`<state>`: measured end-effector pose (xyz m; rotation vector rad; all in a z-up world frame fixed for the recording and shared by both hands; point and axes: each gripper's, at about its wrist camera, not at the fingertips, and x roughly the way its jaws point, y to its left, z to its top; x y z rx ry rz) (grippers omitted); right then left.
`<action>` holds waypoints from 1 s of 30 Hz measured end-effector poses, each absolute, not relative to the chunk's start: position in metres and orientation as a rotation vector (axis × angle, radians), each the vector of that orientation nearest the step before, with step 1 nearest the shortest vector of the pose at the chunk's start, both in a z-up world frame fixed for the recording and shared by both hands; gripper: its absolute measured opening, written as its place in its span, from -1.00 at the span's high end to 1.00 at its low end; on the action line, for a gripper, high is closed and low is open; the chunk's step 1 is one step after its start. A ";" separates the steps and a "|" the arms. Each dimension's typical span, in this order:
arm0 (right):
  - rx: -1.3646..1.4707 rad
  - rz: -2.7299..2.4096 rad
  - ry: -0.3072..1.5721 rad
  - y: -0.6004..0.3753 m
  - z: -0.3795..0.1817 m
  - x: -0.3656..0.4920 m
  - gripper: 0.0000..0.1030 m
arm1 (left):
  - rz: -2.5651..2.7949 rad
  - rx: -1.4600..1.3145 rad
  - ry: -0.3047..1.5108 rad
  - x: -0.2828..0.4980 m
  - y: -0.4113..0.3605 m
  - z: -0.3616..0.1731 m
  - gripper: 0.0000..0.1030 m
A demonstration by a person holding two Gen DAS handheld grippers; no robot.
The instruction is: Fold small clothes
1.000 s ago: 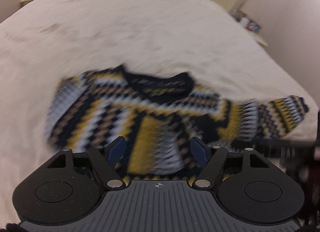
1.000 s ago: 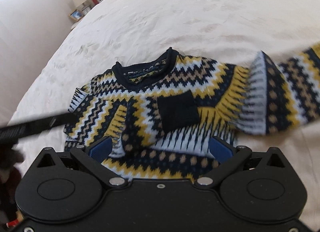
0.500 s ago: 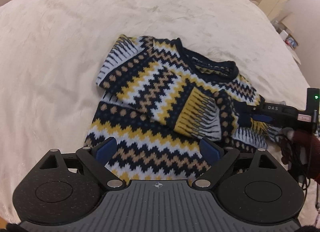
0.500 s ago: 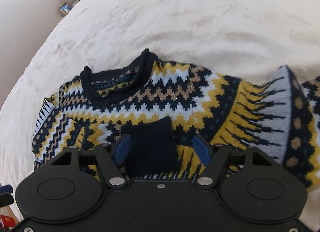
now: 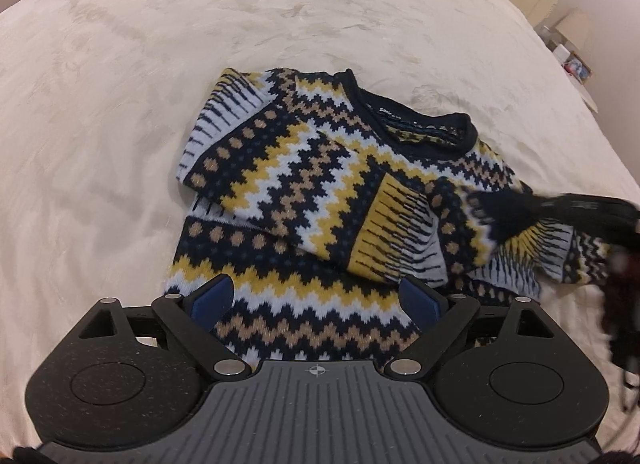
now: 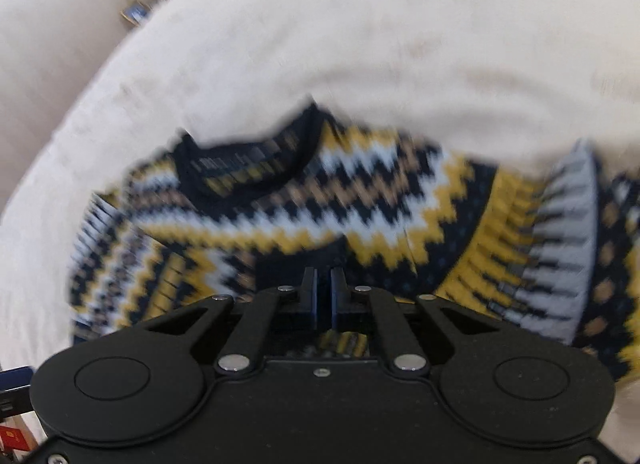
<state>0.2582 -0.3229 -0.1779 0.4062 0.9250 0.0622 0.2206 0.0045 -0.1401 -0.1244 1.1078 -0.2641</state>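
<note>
Sweater [image 5: 320, 200], knitted in navy, yellow, white and tan zigzags, lies on the cream bed [image 5: 120, 84], neck at the far side, its left sleeve folded across the chest. The left tool [image 5: 316, 300] hovers released over the near hem, blue pads wide apart. The right tool [image 6: 323, 292] is clenched on the navy cuff [image 6: 288, 268] over the sweater's middle; that view is blurred.

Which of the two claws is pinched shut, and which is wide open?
The right claw is shut: its fingers nearly touch, apparently pinching the sweater's dark cuff. The left claw is spread wide over the hem.
</note>
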 end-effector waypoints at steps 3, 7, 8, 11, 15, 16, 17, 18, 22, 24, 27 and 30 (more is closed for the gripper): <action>0.395 -0.006 0.877 -0.331 -0.153 0.233 0.76 | -0.283 -0.114 1.104 0.231 0.003 -0.143 -0.75; 0.388 -0.085 0.986 -0.343 -0.170 0.222 0.76 | -0.313 -0.081 1.105 0.246 -0.003 -0.150 -0.75; 0.391 -0.084 1.018 -0.344 -0.177 0.221 0.76 | -0.320 -0.071 1.106 0.249 -0.004 -0.152 -0.75; 0.374 -0.074 1.085 -0.336 -0.189 0.220 0.76 | -0.333 -0.058 1.104 0.259 -0.006 -0.155 -0.75; 0.372 -0.074 1.125 -0.329 -0.197 0.218 0.68 | -0.345 -0.040 1.113 0.271 -0.010 -0.161 -0.75; 0.379 -0.076 1.124 -0.329 -0.197 0.218 0.60 | -0.348 -0.035 1.119 0.274 -0.011 -0.164 -0.75; 0.386 -0.082 1.122 -0.330 -0.196 0.218 0.56 | -0.349 -0.030 1.122 0.277 -0.012 -0.167 -0.75; 0.394 -0.084 1.116 -0.332 -0.194 0.217 0.53 | -0.352 -0.027 1.126 0.280 -0.013 -0.170 -0.75; 0.403 -0.093 1.091 -0.331 -0.191 0.220 -0.04 | -0.356 -0.002 1.152 0.290 -0.018 -0.185 -0.75; 0.403 -0.092 1.094 -0.330 -0.193 0.224 -0.09 | -0.354 0.012 1.165 0.294 -0.021 -0.193 -0.75; 0.369 -0.089 1.124 -0.323 -0.201 0.231 -0.09 | -0.346 0.043 1.179 0.299 -0.025 -0.204 -0.77; 0.329 -0.092 1.175 -0.318 -0.214 0.234 -0.09 | -0.345 0.070 1.183 0.301 -0.028 -0.211 -0.85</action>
